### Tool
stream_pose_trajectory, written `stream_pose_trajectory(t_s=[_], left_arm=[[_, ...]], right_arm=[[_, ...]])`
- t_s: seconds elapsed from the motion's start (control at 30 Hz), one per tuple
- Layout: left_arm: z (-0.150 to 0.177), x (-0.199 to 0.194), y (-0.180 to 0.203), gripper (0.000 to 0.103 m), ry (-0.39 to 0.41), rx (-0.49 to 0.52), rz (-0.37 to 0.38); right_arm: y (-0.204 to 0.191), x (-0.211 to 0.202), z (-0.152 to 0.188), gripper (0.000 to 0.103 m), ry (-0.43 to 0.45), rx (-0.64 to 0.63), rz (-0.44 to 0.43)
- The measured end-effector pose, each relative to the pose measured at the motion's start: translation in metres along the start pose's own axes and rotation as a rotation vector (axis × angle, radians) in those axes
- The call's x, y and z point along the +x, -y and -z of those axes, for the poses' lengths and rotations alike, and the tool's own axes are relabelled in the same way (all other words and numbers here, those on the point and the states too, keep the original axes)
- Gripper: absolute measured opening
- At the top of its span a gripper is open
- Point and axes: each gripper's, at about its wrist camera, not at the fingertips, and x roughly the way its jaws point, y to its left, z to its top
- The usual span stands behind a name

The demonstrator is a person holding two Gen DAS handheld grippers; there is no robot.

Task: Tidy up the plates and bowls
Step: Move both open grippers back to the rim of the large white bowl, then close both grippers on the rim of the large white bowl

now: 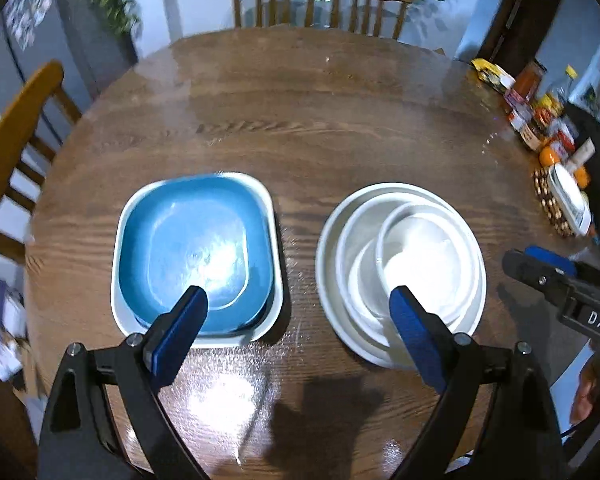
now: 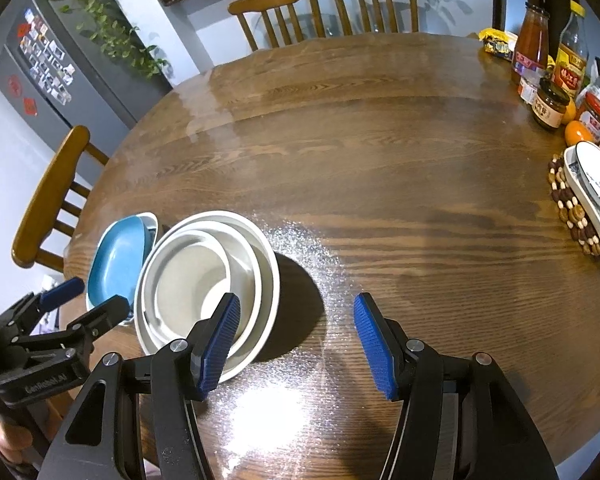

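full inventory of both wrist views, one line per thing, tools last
square dishes: 2, blue nested in white, near edge of table, left of the round stack
round bowls: 3 nested, white, near edge, right of the square dishes
table: 1, dark brown wood, round
chairs: 3 seen, light brown wood, two at far side, one at left
bottles and jars: several, red, yellow, brown, far right edge of table
oranges: 2 seen, among the jars
oblong dish: 1, white with blue pattern, on a beaded mat, right edge
fridge: 1, grey with magnets, back left
left tool: blue pads, open, above the near edge between the stacks
right tool: blue pads, open, right of the round bowls
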Motion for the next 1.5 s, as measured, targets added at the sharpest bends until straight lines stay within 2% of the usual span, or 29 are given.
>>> stream_pose_trajectory(t_s=[0.17,0.3,0.43,0.57,0.8,0.87,1.17,1.4,1.5], left_arm=[[-0.001,0.003,-0.021,0.092,-0.034,-0.099,0.032],[0.0,0.003,-0.024,0.091,-0.051,-0.13,0.046],[0.001,0.003,-0.02,0.09,-0.057,-0.107,0.038],[0.003,0.001,-0.016,0.08,-0.046,-0.064,0.011],[0.006,0.008,-0.009,0.079,-0.038,0.006,-0.031],[0.006,0.011,-0.008,0.073,-0.035,0.018,-0.05],[0.002,0.022,-0.008,0.072,-0.064,0.01,-0.041],[-0.002,0.026,-0.004,0.069,-0.078,0.013,-0.038],[-0.003,0.027,-0.003,0.069,-0.081,0.016,-0.043]], right_arm=[[0.004,0.004,0.0,0.06,-0.019,0.01,-0.002],[0.006,0.009,0.0,0.06,-0.036,0.021,-0.016],[0.004,0.01,0.0,0.06,-0.04,0.019,-0.022],[0.006,0.01,0.0,0.06,-0.033,0.018,-0.021],[0.008,0.016,0.004,0.06,-0.03,0.014,-0.013],[0.009,0.018,0.005,0.06,-0.029,0.013,-0.012],[0.014,0.025,0.003,0.051,-0.038,0.033,-0.045],[0.015,0.028,0.001,0.049,-0.048,0.043,-0.08],[0.01,0.03,0.001,0.049,-0.055,0.03,-0.067]])
